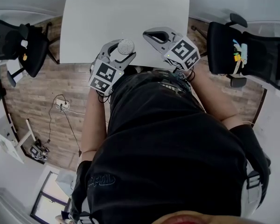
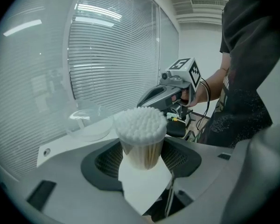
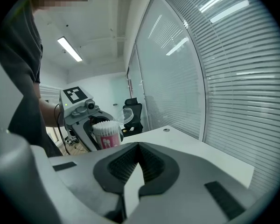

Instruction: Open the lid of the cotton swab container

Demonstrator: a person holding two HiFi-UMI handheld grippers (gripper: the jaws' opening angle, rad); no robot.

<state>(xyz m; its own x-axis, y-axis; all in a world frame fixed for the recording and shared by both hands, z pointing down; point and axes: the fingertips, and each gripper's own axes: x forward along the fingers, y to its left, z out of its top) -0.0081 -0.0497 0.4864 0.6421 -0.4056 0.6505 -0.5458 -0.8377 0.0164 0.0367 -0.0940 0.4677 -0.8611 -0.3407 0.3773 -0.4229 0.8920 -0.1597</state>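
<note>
Container (image 2: 141, 146) base hidden by jaws, clear lid (image 2: 86, 121) faint — perhaps hinged

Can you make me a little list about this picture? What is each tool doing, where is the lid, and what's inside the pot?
left tool: closed on the cotton swab container, holding it upright
right tool: shut, nothing in it
lid: clear, off the top, tipped to one side of the container
inside: cotton swabs, white tips up, packed tight
table: white, under both tools
</note>
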